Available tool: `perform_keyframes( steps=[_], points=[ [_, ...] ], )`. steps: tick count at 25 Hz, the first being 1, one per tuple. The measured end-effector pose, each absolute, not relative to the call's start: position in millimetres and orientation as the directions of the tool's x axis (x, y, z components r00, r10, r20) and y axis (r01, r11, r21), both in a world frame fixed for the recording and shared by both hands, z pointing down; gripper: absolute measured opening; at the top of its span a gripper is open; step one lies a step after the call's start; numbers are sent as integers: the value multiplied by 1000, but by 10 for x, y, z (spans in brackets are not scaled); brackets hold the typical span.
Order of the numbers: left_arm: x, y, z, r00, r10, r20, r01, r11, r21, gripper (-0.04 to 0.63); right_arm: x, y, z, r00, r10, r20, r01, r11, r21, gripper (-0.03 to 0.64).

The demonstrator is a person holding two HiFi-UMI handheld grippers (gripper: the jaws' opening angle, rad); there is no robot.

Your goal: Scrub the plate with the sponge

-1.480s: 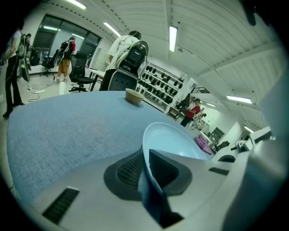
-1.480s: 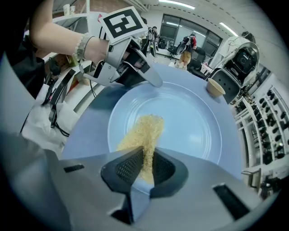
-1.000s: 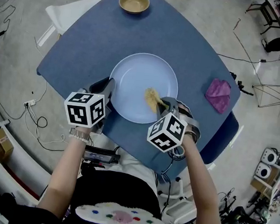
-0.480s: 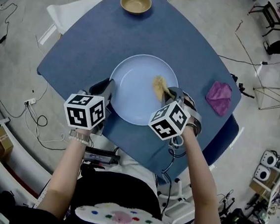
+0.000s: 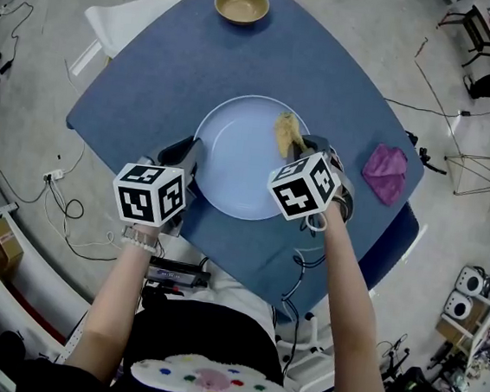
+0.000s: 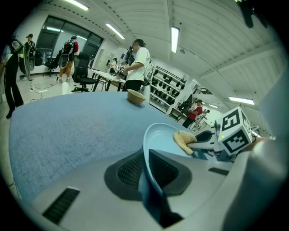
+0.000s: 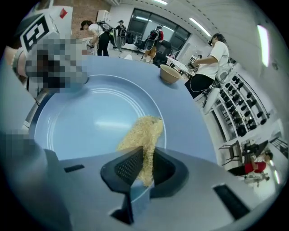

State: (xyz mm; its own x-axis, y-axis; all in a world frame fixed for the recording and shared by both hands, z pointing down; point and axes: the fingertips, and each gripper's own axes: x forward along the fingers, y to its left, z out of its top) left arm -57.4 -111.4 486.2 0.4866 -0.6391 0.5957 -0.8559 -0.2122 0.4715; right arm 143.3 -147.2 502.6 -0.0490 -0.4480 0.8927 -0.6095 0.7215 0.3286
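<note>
A pale blue plate lies in the middle of the blue table. My left gripper is shut on the plate's near-left rim; in the left gripper view the rim runs between its two pads. My right gripper is shut on a yellow sponge, which presses on the plate's right side near the rim. In the right gripper view the sponge sticks out from the jaws onto the plate.
A tan bowl stands at the table's far edge. A purple cloth lies on the table to the right of the plate. The table's near edge runs just below both grippers. People and desks fill the room behind.
My right gripper has slid the sponge from the plate's near right part up and away along its right side. The left gripper and the plate have stayed put.
</note>
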Motion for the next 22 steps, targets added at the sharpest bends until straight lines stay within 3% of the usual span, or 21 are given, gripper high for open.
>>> perform_keyframes(
  steps=[11,22],
  points=[
    [-576,-1127,4877,481,-641,598,-858,-207,470,48,1259,-1594,5046,-39,-472,881,-558,742,372,44],
    [-551,-1121,4871,479,-645,595,-858,-204,471,48,825,-1592,5024,-128,-472,872,-483,798,361,43]
  ],
)
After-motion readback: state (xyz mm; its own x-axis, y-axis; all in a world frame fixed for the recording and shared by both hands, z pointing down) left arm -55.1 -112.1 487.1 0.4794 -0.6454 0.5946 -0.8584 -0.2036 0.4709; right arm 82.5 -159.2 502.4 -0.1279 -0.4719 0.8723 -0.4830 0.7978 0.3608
